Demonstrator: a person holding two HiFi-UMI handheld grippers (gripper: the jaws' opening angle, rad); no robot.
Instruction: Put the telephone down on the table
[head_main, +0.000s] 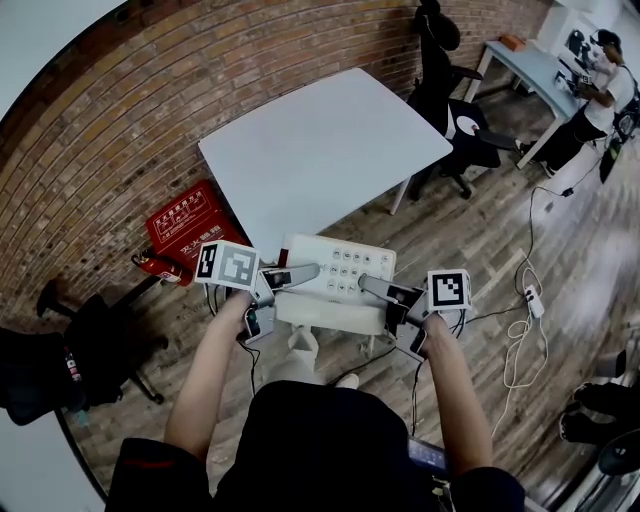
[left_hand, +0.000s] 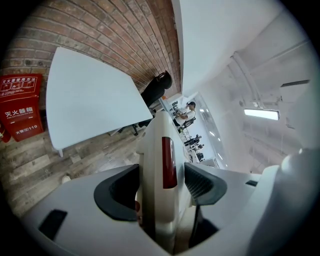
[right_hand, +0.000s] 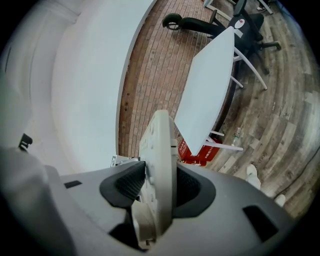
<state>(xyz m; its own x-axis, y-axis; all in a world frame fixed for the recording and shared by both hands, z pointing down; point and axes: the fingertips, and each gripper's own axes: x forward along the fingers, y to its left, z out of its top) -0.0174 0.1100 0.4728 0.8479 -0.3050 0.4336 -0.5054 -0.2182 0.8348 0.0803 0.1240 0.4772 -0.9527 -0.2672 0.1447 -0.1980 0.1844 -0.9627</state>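
The telephone (head_main: 335, 280) is held in the air over the wooden floor (head_main: 480, 250), keypad up and roughly level. It is just short of the near edge of the white table (head_main: 320, 150), and no part of it is resting on the tabletop yet. Its handset (head_main: 330, 312) is seen lying along the near side of the body.

The left end is pinched by the left gripper (head_main: 293, 274). In the left gripper view the casing is seen edge-on between the dark pads (left_hand: 202, 184), which are closed against it. The right end is clamped by the right gripper (head_main: 378, 288), its jaws drawn part-way in onto the thin edge with a pad on each face.

The risks can be judged from that hold.
- **Twist and slip:** Only the two narrow ends are gripped, so if one gripper is carried forward ahead of the other, the body is likely to be twisted and could slide out of a pinch.
- **Loose handset:** The handset appears to be held by nothing but its own weight, so a tilt toward the person could tip it off.
- **Table rim:** If the telephone is brought in too low, its far edge could be knocked against the rim and levered out of the jaws.
- **Early release:** If the jaws are let go with the body only half over the rim, it would be dropped to the floor.

The red fire-extinguisher box (head_main: 185, 228) and the black chair (head_main: 455, 125) are well clear of the path.
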